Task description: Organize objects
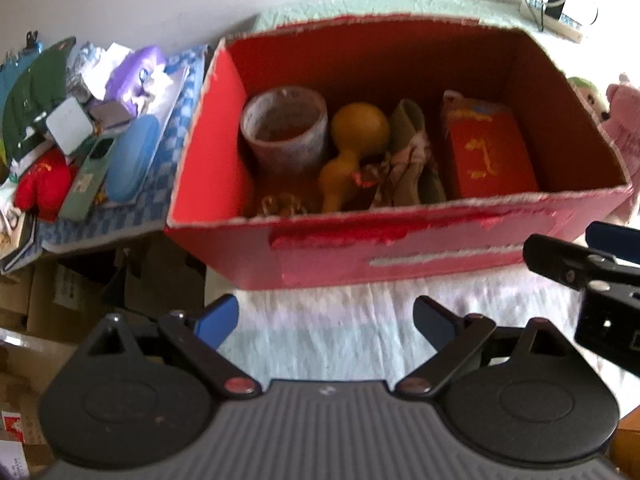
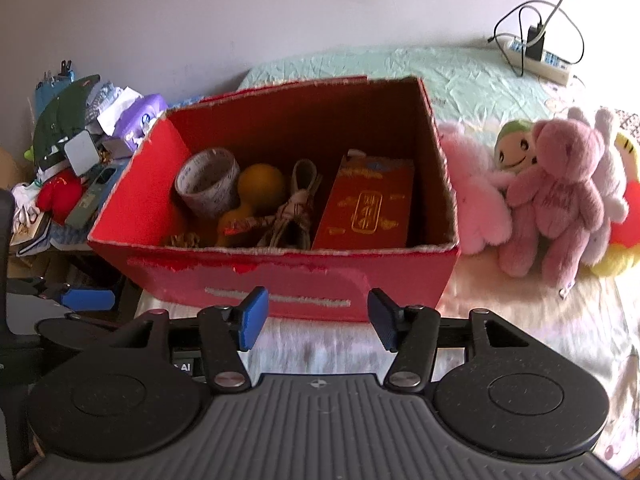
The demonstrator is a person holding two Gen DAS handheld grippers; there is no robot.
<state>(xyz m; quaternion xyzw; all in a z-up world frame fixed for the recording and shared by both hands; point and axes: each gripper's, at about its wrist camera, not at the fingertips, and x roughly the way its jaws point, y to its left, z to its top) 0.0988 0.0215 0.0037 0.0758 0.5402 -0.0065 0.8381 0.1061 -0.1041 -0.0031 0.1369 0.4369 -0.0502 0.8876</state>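
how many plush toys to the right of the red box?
4 visible, clustered right of the red box: pale pink plush against its wall, green-capped one behind, pink bear in front, yellow one at frame edge. More may be hidden.

A box (image 2: 280,280) sits on the bed (image 2: 480,76). Inside it, left to right, are a tape roll (image 2: 208,184), a gourd (image 2: 256,188), a cord bundle (image 2: 296,208) and a carton (image 2: 368,204). Stuffed toys (image 2: 556,200) lie right of the box, a power strip (image 2: 540,58) behind them.

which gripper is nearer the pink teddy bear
Right. The right gripper sits before the red box, the bear just off to its right. The left gripper is further left; its view cuts the bear off at the edge.
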